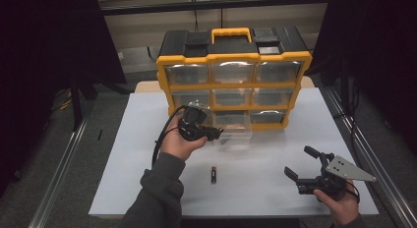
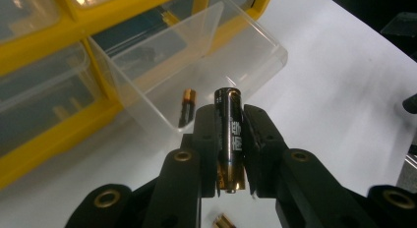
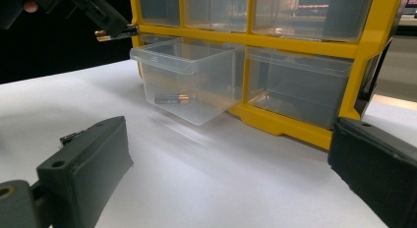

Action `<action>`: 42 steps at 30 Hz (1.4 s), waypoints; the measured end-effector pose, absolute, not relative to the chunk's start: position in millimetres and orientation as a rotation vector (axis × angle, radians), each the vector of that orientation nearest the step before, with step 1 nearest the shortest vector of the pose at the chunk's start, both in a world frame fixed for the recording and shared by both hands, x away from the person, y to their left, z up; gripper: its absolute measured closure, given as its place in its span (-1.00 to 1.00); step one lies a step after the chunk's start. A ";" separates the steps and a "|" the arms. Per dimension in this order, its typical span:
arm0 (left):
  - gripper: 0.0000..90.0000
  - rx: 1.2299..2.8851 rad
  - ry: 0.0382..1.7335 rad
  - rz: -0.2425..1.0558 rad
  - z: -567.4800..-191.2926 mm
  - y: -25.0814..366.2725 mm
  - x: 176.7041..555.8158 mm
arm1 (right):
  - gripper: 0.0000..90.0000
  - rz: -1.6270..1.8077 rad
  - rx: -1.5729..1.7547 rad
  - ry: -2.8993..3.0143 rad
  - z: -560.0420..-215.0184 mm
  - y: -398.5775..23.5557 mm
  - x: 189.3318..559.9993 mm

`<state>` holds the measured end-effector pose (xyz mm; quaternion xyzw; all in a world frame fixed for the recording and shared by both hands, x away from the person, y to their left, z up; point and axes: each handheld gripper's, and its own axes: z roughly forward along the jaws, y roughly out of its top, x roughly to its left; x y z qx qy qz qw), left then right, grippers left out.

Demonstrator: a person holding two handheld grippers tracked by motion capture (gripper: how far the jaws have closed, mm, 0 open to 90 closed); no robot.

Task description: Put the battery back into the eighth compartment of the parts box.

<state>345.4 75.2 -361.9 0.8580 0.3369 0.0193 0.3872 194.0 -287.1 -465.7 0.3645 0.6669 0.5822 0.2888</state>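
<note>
Battery (image 2: 230,139) base hidden between claw jaws.

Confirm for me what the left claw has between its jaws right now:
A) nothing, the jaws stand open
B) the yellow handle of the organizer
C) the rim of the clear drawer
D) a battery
D: in the left gripper view the left claw is clamped on a battery, held just short of the pulled-out clear drawer, where another battery already lies.
</note>
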 end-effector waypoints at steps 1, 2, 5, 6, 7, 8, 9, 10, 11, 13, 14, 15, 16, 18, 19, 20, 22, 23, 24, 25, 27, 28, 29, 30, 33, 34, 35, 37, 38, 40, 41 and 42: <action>0.72 2.188 0.856 0.055 -360.8 72.8 348.4 | -0.96 1.554 0.969 1.782 -465.7 -287.3 194.0; 0.72 2.188 0.856 0.055 -360.8 72.8 348.4 | -0.96 1.554 0.969 1.782 -465.7 -287.3 194.0; 0.72 2.198 0.856 0.076 -359.5 70.6 353.5 | -0.96 1.556 0.971 1.783 -465.8 -287.2 194.0; 0.72 2.195 0.861 0.082 -359.8 69.3 355.0 | -0.96 1.556 0.972 1.781 -465.7 -287.1 194.0; 0.72 2.204 0.852 0.075 -360.0 68.7 357.3 | -0.96 1.556 0.972 1.781 -465.7 -287.1 194.0; 0.72 2.209 0.859 0.094 -360.6 67.3 358.7 | -0.96 1.556 0.971 1.780 -465.7 -287.1 194.0; 0.72 2.199 0.867 0.094 -361.7 66.1 360.3 | -0.96 1.556 0.970 1.780 -465.6 -287.1 193.9; 0.72 2.206 0.860 0.088 -362.1 66.1 362.6 | -0.96 1.557 0.970 1.780 -465.6 -287.1 193.9; 0.72 2.200 0.863 0.102 -363.6 64.8 363.9 | -0.96 1.558 0.969 1.781 -465.5 -287.3 193.9; 0.72 2.214 0.875 0.114 -364.7 63.2 366.9 | -0.96 1.557 0.965 1.784 -465.6 -287.5 193.9; 0.72 2.218 0.873 0.116 -365.3 62.5 368.4 | -0.96 1.558 0.966 1.785 -465.7 -287.5 194.0; 0.72 2.204 0.870 0.115 -367.2 61.6 370.0 | -0.96 1.558 0.966 1.784 -465.7 -287.6 194.0; 0.72 2.203 0.871 0.123 -367.9 60.8 371.2 | -0.96 1.558 0.965 1.785 -465.7 -287.5 194.0; 0.72 2.213 0.867 0.118 -368.4 60.1 373.9 | -0.96 1.559 0.966 1.784 -465.7 -287.6 194.0; 0.72 2.221 0.867 0.132 -368.6 59.0 374.8 | -0.96 1.559 0.966 1.784 -465.7 -287.6 194.0; 0.72 2.208 0.862 0.116 -369.6 58.0 375.8 | -0.96 1.559 0.967 1.783 -465.8 -287.6 194.1; 0.72 2.214 0.852 0.119 -369.9 56.3 377.7 | -0.96 1.560 0.966 1.783 -465.7 -287.6 194.1; 0.72 2.219 0.850 0.123 -369.8 55.4 378.4 | -0.96 1.561 0.966 1.783 -465.7 -287.6 194.0; 0.72 2.219 0.854 0.129 -369.8 54.2 378.9 | -0.96 1.560 0.966 1.784 -465.6 -287.7 194.0; 0.72 2.215 0.851 0.124 -370.6 53.4 379.9 | -0.96 1.561 0.966 1.783 -465.7 -287.5 194.0; 0.72 2.217 0.857 0.131 -371.2 51.6 381.4 | -0.96 1.561 0.965 1.784 -465.7 -287.7 194.0; 0.72 2.219 0.855 0.126 -371.5 50.9 382.1 | -0.96 1.562 0.960 1.787 -465.6 -288.3 194.0; 0.72 2.231 0.860 0.136 -371.5 50.0 382.3 | -0.96 1.562 0.960 1.787 -465.6 -288.3 194.0; 0.72 2.229 0.868 0.133 -372.5 49.8 383.0 | -0.96 1.562 0.962 1.784 -465.6 -288.5 194.0; 0.72 2.233 0.860 0.145 -374.7 49.0 385.3 | -0.96 1.560 0.958 1.788 -465.9 -289.0 194.1; 0.71 2.228 0.856 0.147 -377.0 48.5 386.3 | -0.96 1.559 0.956 1.788 -465.9 -289.0 194.2; 0.70 2.228 0.856 0.147 -377.0 48.5 386.3 | -0.96 1.559 0.956 1.788 -465.9 -289.0 194.2; 0.62 2.223 0.865 0.156 -377.4 49.1 386.2 | -0.96 1.562 0.954 1.792 -465.8 -288.9 194.0; 0.53 2.207 0.849 0.157 -376.1 49.5 385.8 | -0.96 1.561 0.957 1.790 -465.8 -288.7 193.9; 0.48 2.209 0.847 0.163 -374.5 50.3 385.0 | -0.96 1.559 0.955 1.789 -465.9 -288.8 194.1; 0.43 2.208 0.840 0.169 -373.4 51.1 384.3 | -0.96 1.560 0.955 1.789 -465.9 -288.9 194.1; 0.36 2.201 0.836 0.169 -373.1 51.6 383.4 | -0.96 1.559 0.955 1.788 -465.9 -289.1 194.1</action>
